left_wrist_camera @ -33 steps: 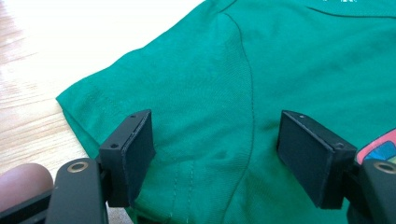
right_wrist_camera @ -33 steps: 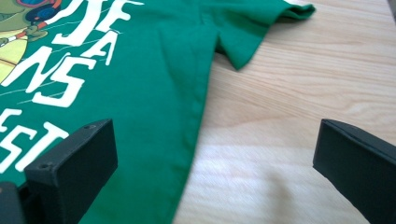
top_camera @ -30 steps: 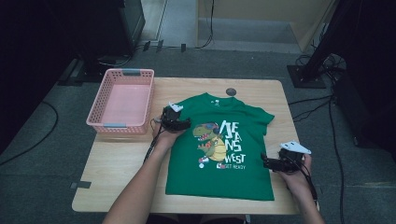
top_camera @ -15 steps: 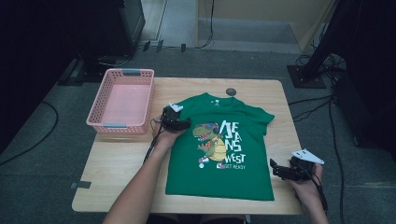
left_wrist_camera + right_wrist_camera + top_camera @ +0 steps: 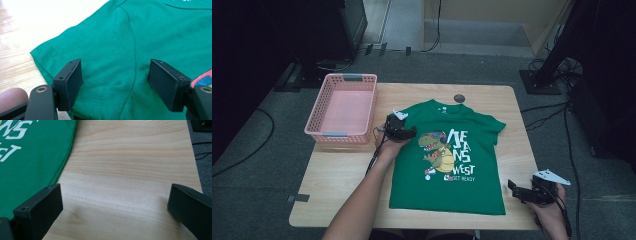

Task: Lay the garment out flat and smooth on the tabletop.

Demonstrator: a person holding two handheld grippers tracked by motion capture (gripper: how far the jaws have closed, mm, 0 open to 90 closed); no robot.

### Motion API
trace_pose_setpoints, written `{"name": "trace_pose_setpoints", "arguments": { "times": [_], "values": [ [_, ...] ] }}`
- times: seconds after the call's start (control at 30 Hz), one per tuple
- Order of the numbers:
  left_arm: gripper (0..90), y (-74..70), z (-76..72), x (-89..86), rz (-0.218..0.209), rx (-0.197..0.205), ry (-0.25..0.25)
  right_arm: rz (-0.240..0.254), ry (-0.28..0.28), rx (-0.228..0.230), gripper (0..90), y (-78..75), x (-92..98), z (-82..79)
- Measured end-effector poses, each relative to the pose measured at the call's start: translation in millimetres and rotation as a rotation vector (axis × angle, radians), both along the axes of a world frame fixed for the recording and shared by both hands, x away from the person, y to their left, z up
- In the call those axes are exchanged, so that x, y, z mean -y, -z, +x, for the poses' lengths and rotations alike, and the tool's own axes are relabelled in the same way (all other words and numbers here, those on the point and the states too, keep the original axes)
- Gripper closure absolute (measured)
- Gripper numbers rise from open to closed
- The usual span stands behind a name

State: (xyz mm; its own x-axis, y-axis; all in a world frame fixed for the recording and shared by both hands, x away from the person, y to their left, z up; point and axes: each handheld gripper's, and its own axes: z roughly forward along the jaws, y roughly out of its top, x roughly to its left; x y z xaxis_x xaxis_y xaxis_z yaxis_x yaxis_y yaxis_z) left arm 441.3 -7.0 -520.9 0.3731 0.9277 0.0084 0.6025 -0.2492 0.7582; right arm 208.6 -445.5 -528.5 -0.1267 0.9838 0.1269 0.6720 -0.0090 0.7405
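A green T-shirt (image 5: 452, 155) with a dinosaur print lies flat on the wooden table (image 5: 337, 175), collar toward the far side. My left gripper (image 5: 404, 131) rests on the shirt's left sleeve. In the left gripper view its jaws (image 5: 115, 75) stand open over the sleeve fabric (image 5: 120, 45), which lies flat between them. My right gripper (image 5: 514, 189) is near the table's front right corner, just right of the shirt's lower hem. In the right gripper view it (image 5: 116, 202) is wide open over bare wood, with the shirt's edge (image 5: 30, 157) at the left.
An empty pink basket (image 5: 343, 76) stands at the table's far left corner. A small dark round object (image 5: 459, 98) lies beyond the shirt's collar. Bare wood shows to the right of the shirt and at the front left. Cables run across the floor around the table.
My right gripper has moved right and toward the front edge, away from the shirt's lower hem. The left gripper has stayed on the sleeve.
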Motion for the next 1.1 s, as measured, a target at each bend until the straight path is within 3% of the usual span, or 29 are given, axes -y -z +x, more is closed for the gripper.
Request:
{"name": "trace_pose_setpoints", "arguments": {
  "times": [0.17, 0.47, 0.53, 0.7, 0.77, 0.87, 0.9, 1.1],
  "values": [
    [28.4, 0.0, 0.0, 0.0, 0.0, 0.0, 0.0, -0.003, 0.019, -0.005, 0.0, 0.2, 4.1, -7.0],
    [28.4, 0.0, -0.4, 0.2, 0.001, 0.001, 0.001, -0.102, 0.03, -0.026, 0.0, 1.6, -0.1, -11.7],
    [27.6, 0.0, -0.7, -0.2, 0.002, -0.002, 0.015, -0.105, 0.033, -0.028, 0.0, 1.7, -1.2, -11.4],
    [19.3, -0.2, -2.5, 1.7, 0.028, -0.004, 0.016, -0.104, 0.034, -0.028, 0.0, 1.7, -1.2, -11.3],
    [8.0, -0.2, -4.4, 4.7, 0.051, -0.01, 0.035, -0.105, 0.035, -0.028, 0.0, 1.7, -1.5, -11.2],
    [6.0, -4.3, -7.1, 7.7, 0.051, -0.013, 0.033, -0.105, 0.034, -0.028, 0.0, 1.7, -2.1, -11.3],
    [2.4, -6.8, -8.2, 8.5, 0.051, -0.008, 0.028, -0.103, 0.035, -0.027, 0.0, 1.7, -2.0, -11.3],
    [1.1, -23.9, -19.2, 11.6, 0.047, 0.027, 0.026, -0.103, 0.035, -0.027, 0.0, 1.7, -1.9, -11.3]
  ]
}}
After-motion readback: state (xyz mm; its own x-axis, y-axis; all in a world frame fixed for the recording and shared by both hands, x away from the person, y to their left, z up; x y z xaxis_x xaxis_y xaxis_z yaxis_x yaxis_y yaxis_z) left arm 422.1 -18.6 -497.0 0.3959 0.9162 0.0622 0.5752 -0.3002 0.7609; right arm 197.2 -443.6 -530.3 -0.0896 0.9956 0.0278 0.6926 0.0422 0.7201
